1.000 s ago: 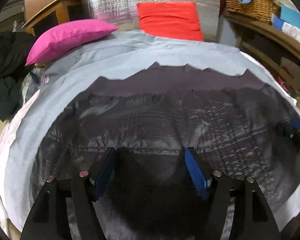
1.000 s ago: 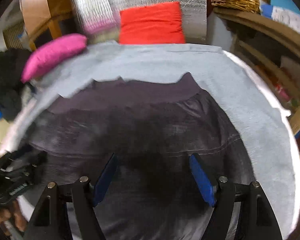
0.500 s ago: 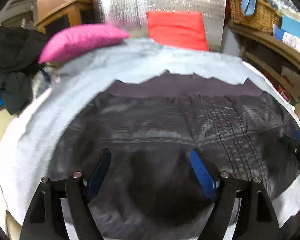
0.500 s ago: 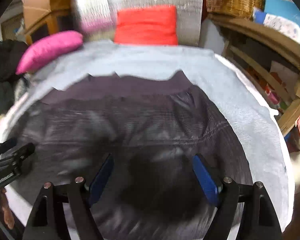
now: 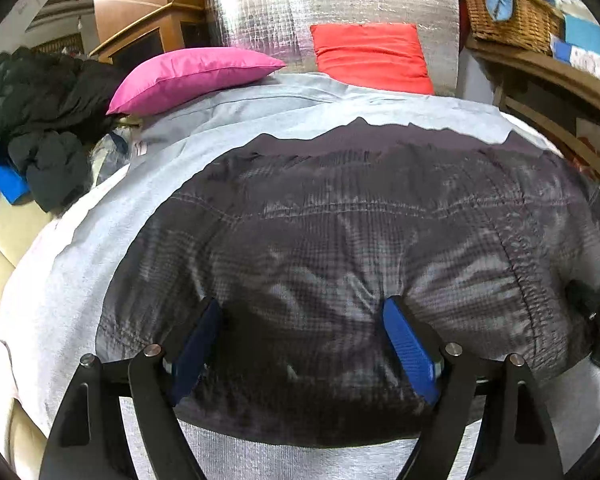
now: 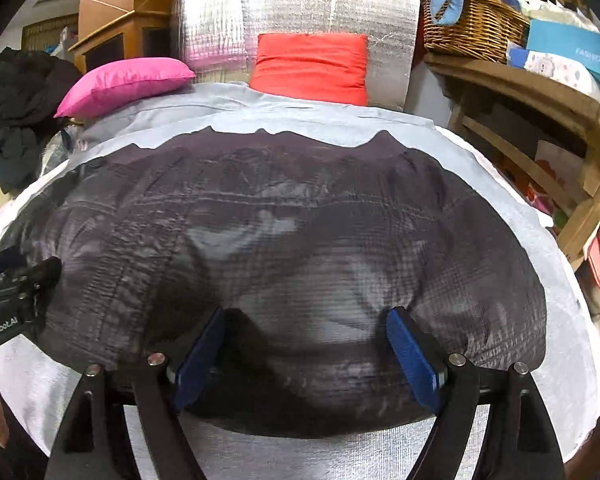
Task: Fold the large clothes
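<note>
"GenRobot.AI" lettering marks the left tongs [image 6: 18, 292]; a box [image 6: 572, 54] reads "FASHION".

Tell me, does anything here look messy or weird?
The dark jacket lies spread flat on the grey sheet, nothing torn or spilled. The one messy spot is a heap of black clothes dumped at the bed's left edge, beside the pink pillow.

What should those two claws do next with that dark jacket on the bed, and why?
Probably lower both and pinch the near hem. The dark jacket lies spread flat on the grey sheet, and the left claw and right claw stand open above its near edge, gripping nothing; their jaws have just been opening.
</note>
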{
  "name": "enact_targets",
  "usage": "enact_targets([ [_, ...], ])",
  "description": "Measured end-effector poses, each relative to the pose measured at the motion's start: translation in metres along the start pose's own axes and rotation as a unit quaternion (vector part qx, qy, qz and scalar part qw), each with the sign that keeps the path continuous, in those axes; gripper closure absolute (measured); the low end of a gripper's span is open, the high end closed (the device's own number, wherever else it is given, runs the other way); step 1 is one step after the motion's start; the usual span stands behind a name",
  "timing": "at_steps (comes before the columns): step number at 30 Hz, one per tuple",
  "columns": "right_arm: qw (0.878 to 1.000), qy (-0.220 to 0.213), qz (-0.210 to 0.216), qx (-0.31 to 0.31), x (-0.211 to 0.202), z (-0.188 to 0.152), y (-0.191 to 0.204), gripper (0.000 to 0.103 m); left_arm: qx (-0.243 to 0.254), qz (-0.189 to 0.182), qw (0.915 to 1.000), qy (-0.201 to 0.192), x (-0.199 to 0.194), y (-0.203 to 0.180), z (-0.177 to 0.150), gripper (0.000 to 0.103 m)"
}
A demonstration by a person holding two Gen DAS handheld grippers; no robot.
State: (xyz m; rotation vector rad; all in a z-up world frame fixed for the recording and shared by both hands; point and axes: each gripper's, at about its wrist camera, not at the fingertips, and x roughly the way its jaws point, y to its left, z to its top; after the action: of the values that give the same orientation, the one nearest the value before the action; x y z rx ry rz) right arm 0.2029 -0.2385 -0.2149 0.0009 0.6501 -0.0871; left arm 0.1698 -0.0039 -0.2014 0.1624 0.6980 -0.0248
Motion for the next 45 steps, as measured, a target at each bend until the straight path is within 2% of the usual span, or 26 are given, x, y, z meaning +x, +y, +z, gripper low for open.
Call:
enact_targets([
  [4, 1.0, 0.004, 0.0, 0.003, -0.004, 0.002, -0.004, 0.017, -0.014, -0.009, 0.9999, 0.0, -0.013, 0.012, 0.005, 0.018],
  [7, 1.0, -0.011, 0.002, 0.021, -0.02, 0.007, -0.016, 0.017, -0.036, 0.011, 0.9987, -0.035, -0.032, 0.033, 0.008, 0.018],
  [9, 0.999, -0.025, -0.011, 0.03, -0.029, 0.008, -0.03, 0.017, -0.051, 0.028, 0.9976, -0.04, -0.034, 0.052, 0.006, 0.018],
  [10, 0.999, -0.032, -0.023, 0.035, -0.032, 0.008, -0.04, 0.017, -0.054, 0.037, 0.9972, -0.037, -0.032, 0.058, 0.005, 0.018],
  [13, 0.997, -0.023, -0.051, 0.057, -0.024, 0.008, -0.069, 0.017, -0.072, 0.064, 0.9952, 0.013, -0.006, 0.079, -0.009, 0.018],
  [15, 0.995, -0.006, -0.067, 0.072, -0.014, 0.003, -0.084, 0.017, -0.091, 0.05, 0.9942, 0.025, 0.003, 0.087, -0.017, 0.018],
  [17, 0.994, 0.016, -0.046, 0.094, -0.002, -0.006, -0.098, 0.014, -0.093, 0.048, 0.9942, 0.027, 0.006, 0.086, -0.019, 0.018],
  [23, 0.992, 0.023, -0.035, 0.116, 0.003, -0.008, -0.105, 0.011, -0.092, 0.053, 0.9941, 0.024, -0.001, 0.087, -0.013, 0.018],
  [26, 0.992, 0.009, -0.039, 0.119, -0.013, 0.002, -0.11, 0.011, -0.1, 0.061, 0.993, -0.01, -0.015, 0.097, 0.004, 0.018],
  [29, 0.992, -0.018, -0.013, 0.121, -0.028, 0.023, -0.114, 0.011, -0.103, 0.035, 0.9939, -0.015, -0.014, 0.095, 0.028, 0.018],
  [32, 0.99, -0.009, 0.082, 0.113, -0.021, 0.059, -0.11, 0.011, -0.098, 0.0, 0.9952, -0.007, -0.001, 0.089, 0.049, 0.018],
  [33, 0.989, -0.004, 0.102, 0.11, -0.017, 0.067, -0.109, 0.011, -0.096, -0.01, 0.9954, -0.003, 0.002, 0.087, 0.055, 0.018],
  [35, 0.982, 0.019, 0.149, 0.113, 0.002, 0.089, -0.111, 0.011, -0.092, -0.039, 0.9949, 0.007, 0.013, 0.085, 0.069, 0.018],
  [37, 0.97, 0.045, 0.196, 0.138, 0.017, 0.099, -0.117, 0.011, -0.101, -0.059, 0.993, 0.018, 0.026, 0.087, 0.079, 0.018],
  [40, 0.935, 0.088, 0.279, 0.203, 0.055, 0.113, -0.136, 0.011, -0.125, -0.099, 0.9862, 0.046, 0.046, 0.085, 0.088, 0.018],
  [42, 0.918, 0.1, 0.298, 0.242, 0.077, 0.112, -0.154, 0.011, -0.124, -0.111, 0.9843, 0.06, 0.058, 0.081, 0.091, 0.018],
  [43, 0.909, 0.112, 0.297, 0.269, 0.085, 0.107, -0.163, 0.011, -0.127, -0.102, 0.984, 0.072, 0.069, 0.08, 0.091, 0.018],
  [45, 0.9, 0.132, 0.268, 0.317, 0.105, 0.094, -0.181, 0.011, -0.122, -0.071, 0.9841, 0.107, 0.088, 0.079, 0.086, 0.018],
])
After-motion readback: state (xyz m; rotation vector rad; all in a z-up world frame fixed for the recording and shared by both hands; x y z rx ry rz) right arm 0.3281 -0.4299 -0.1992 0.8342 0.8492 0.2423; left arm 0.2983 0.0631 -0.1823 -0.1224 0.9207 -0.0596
